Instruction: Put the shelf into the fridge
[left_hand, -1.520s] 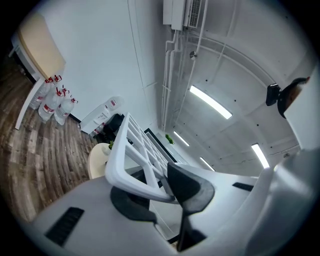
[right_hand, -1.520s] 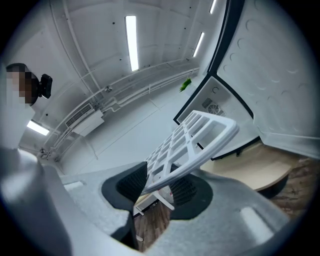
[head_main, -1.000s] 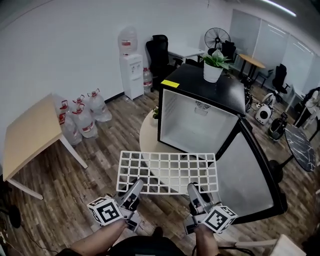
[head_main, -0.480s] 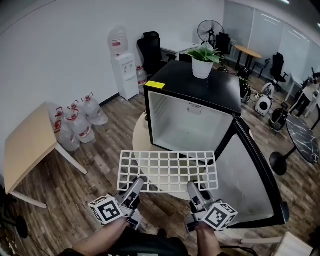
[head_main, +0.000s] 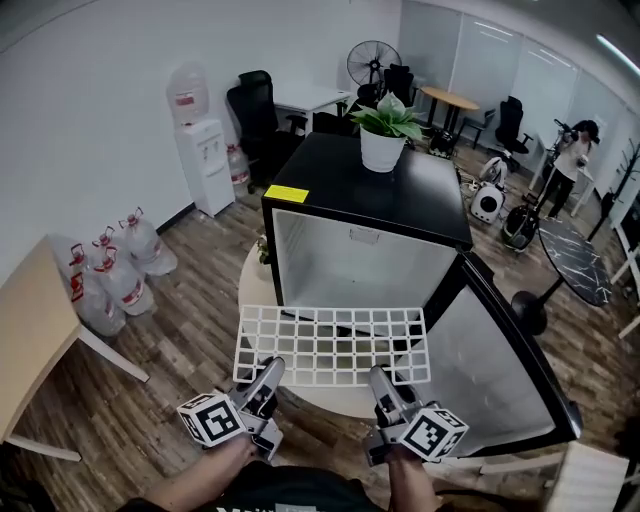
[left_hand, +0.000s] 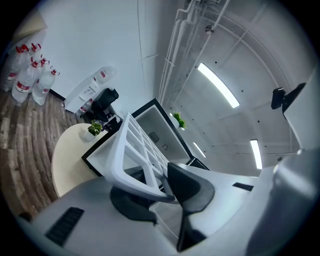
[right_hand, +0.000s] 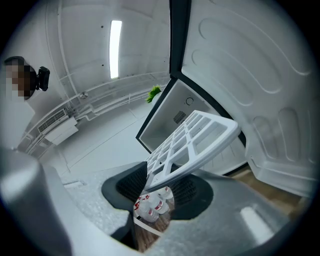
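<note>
A white grid shelf hangs level in front of the small black fridge, whose door stands wide open to the right. My left gripper is shut on the shelf's near-left edge and my right gripper is shut on its near-right edge. In the left gripper view the shelf runs from between the dark pads toward the fridge's white interior. The right gripper view shows the shelf clamped between the pads, with the open fridge beyond.
The fridge stands on a round cream table and carries a potted plant on top. Water bottles and a wooden table are at the left. A water dispenser, office chairs and a fan stand behind; a person is at the far right.
The view has shifted so the fridge and room appear further left and nearer. The shelf stays held in both grippers at the same place in front of me.
</note>
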